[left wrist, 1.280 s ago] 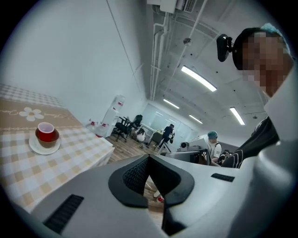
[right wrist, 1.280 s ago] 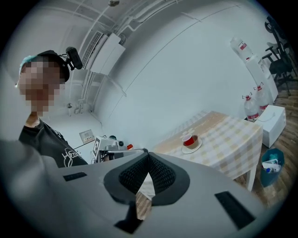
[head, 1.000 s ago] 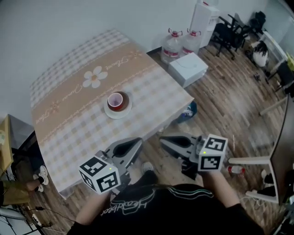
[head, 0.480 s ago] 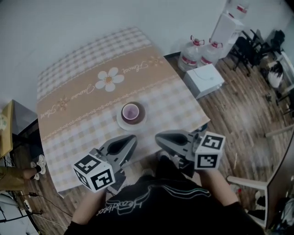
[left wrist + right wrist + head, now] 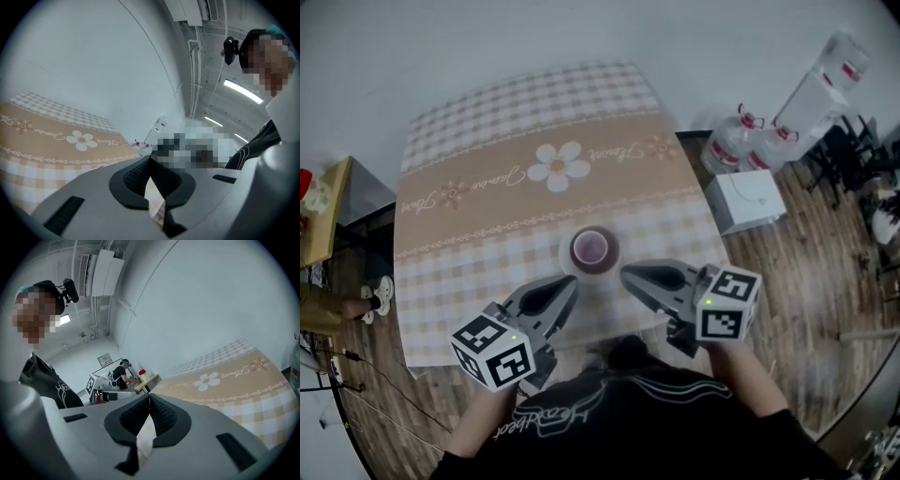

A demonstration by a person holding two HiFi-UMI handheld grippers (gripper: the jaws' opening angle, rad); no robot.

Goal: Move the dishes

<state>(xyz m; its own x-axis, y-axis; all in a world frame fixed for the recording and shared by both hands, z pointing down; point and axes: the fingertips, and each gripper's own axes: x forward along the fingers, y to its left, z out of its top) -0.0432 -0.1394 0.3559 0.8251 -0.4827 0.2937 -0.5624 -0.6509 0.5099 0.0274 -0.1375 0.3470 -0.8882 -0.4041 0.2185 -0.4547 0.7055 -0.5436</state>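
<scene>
A dark cup (image 5: 592, 248) stands on a white saucer (image 5: 566, 259) near the front of the table (image 5: 487, 225), which wears a beige checked cloth with a daisy print. My left gripper (image 5: 571, 282) hangs just in front-left of the saucer, jaws shut and empty. Just front-right of the saucer is my right gripper (image 5: 626, 273), also shut and empty. In the left gripper view the left gripper (image 5: 150, 159) points across the cloth toward the wall. The right gripper (image 5: 150, 395) in its own view does the same. The cup shows in neither gripper view.
Two water bottles (image 5: 742, 141), a white box (image 5: 748, 199) and a white dispenser (image 5: 827, 86) stand on the wooden floor right of the table. A low side table (image 5: 321, 217) and someone's shoes (image 5: 377, 294) are at the left. A wall backs the table.
Both grippers have come from over the floor to the table's near edge, one on each side of the cup. The table now sits more central in the head view.
</scene>
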